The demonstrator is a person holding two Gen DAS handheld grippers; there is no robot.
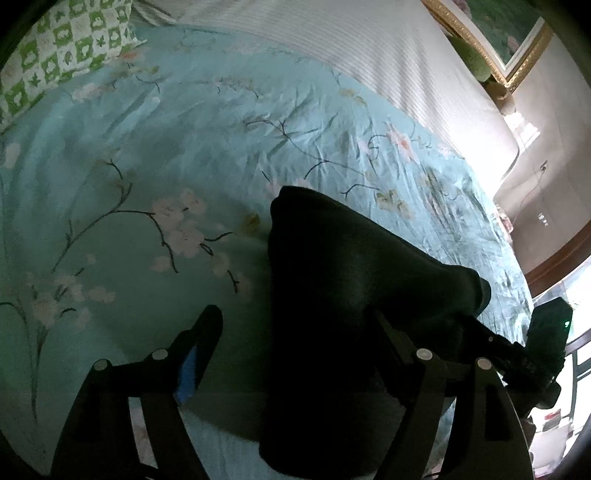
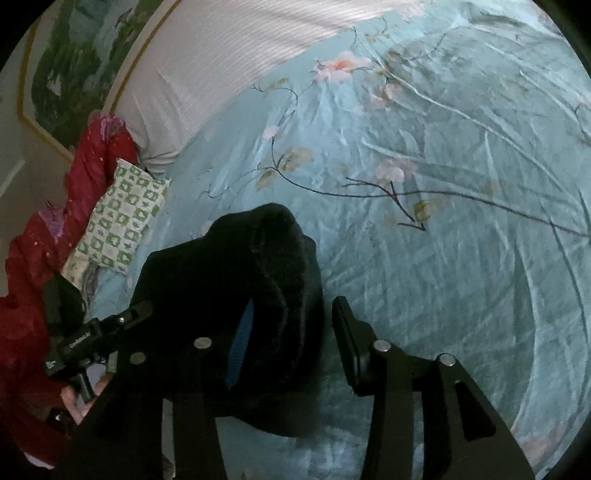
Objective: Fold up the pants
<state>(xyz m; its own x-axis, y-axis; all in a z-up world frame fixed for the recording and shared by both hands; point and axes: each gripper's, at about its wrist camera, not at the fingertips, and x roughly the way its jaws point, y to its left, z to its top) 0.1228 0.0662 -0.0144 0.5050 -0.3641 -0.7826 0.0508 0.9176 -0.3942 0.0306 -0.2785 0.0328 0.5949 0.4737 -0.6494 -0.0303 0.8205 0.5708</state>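
The dark pants point(image 1: 332, 295) lie bunched on a teal floral bedsheet point(image 1: 166, 155). In the left wrist view my left gripper point(image 1: 295, 332) is open; its left finger point(image 1: 201, 339) is bare over the sheet, and the cloth drapes over and hides the right finger. In the right wrist view the pants point(image 2: 251, 280) are draped over the left finger of my right gripper point(image 2: 291, 332), which is open; its right finger point(image 2: 349, 339) is bare. The other gripper point(image 2: 92, 339) shows at the left edge of that view.
A white striped duvet point(image 1: 369, 48) lies along the far side of the bed. A green-and-white checked pillow point(image 2: 122, 218) and red cloth point(image 2: 33, 280) lie at one end. A framed painting point(image 1: 509, 33) hangs on the wall. The bed's edge point(image 1: 524, 280) is at the right.
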